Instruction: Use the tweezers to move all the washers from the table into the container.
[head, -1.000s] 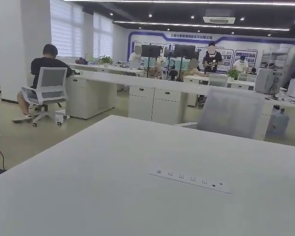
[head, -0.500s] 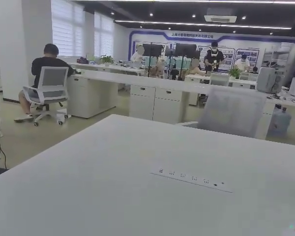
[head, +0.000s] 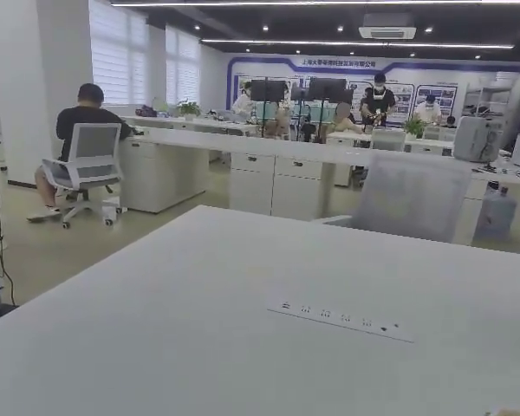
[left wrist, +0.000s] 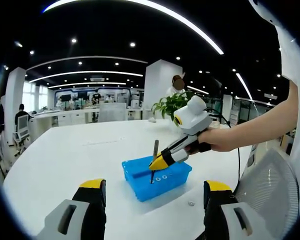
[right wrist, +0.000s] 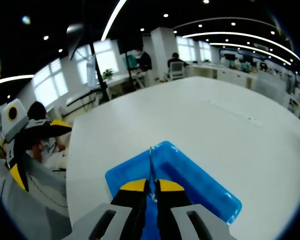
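Note:
In the left gripper view, a blue container (left wrist: 157, 179) sits on the white table with several washers (left wrist: 162, 176) inside. One washer (left wrist: 191, 203) lies on the table just in front of it. My right gripper (left wrist: 162, 161), held by a hand, is shut on the tweezers (left wrist: 154, 159), which point down into the container. My left gripper (left wrist: 152, 207) stands open in front of the container, holding nothing. In the right gripper view, the right gripper (right wrist: 151, 186) pinches the tweezers (right wrist: 150, 162) above the container (right wrist: 195, 182). The left gripper (right wrist: 37, 150) hangs at the left.
The head view looks across the white table (head: 156, 329) to a recessed power strip (head: 340, 319). Beyond are a grey chair (head: 407, 199), desks and seated people. A potted plant (left wrist: 171, 104) stands behind the container in the left gripper view.

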`<action>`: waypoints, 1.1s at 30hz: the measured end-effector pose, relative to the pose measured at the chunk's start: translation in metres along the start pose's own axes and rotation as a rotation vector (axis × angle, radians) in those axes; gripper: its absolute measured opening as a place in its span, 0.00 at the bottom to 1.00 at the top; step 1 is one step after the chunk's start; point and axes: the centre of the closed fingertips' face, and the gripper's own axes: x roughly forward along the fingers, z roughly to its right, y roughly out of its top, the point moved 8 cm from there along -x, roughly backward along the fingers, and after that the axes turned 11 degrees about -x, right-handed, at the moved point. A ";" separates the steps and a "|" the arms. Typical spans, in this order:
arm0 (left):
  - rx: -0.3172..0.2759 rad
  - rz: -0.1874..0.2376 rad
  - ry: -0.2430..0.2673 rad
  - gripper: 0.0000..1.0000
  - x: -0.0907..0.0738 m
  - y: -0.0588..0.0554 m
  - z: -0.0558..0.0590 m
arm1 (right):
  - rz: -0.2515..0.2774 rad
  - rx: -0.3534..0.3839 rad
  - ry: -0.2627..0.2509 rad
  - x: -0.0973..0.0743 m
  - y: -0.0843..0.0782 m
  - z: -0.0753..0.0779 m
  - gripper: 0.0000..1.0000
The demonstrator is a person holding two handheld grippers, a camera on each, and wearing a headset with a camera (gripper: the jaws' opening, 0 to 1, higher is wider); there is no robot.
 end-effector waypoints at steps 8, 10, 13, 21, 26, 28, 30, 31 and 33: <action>-0.020 -0.013 -0.002 0.81 0.001 -0.002 0.000 | -0.014 -0.044 0.007 0.001 -0.002 -0.001 0.03; -0.023 -0.020 0.001 0.81 0.002 -0.002 -0.001 | -0.018 -0.050 0.010 0.003 -0.003 -0.002 0.03; -0.033 -0.024 0.000 0.81 0.002 -0.003 -0.001 | -0.008 -0.054 0.017 0.005 -0.003 -0.003 0.03; -0.047 0.007 0.013 0.82 0.001 0.001 -0.002 | -0.011 -0.055 0.020 0.003 -0.002 -0.001 0.04; -0.047 0.005 0.020 0.82 0.000 0.000 -0.004 | 0.017 -0.046 0.010 -0.007 0.003 -0.001 0.04; -0.045 0.003 0.021 0.82 0.000 0.000 -0.004 | 0.032 -0.043 0.002 -0.012 0.005 -0.001 0.03; -0.044 0.004 0.020 0.82 0.000 0.000 -0.004 | 0.049 -0.037 -0.006 -0.018 0.006 -0.002 0.03; -0.046 0.003 0.019 0.82 0.000 0.000 -0.004 | 0.064 -0.035 -0.015 -0.023 0.007 -0.003 0.03; -0.042 -0.002 0.019 0.82 0.000 0.000 -0.005 | 0.090 -0.025 -0.027 -0.032 0.009 -0.005 0.03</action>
